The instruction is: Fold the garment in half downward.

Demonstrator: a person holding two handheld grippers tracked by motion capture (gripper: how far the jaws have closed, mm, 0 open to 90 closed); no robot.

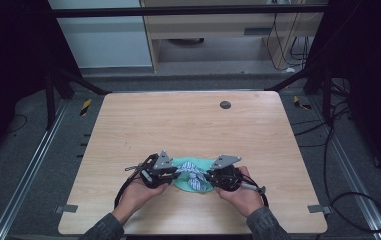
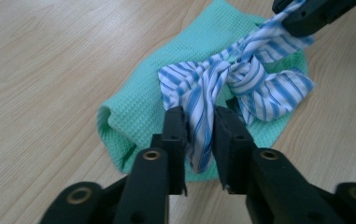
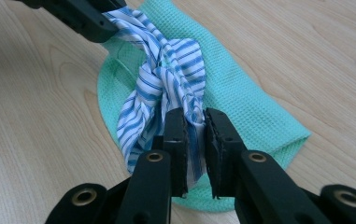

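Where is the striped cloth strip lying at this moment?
In the high view the striped cloth strip lies knotted across the green cloth at the table's near edge, between the left hand-held gripper and right hand-held gripper.

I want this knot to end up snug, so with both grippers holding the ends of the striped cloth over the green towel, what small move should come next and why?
Probably draw the two grippers a little further apart. The left gripper and the right gripper each pinch one end of the striped cloth, and its knot in the middle looks bunched and loose above the green towel. Pulling outward should tighten it.
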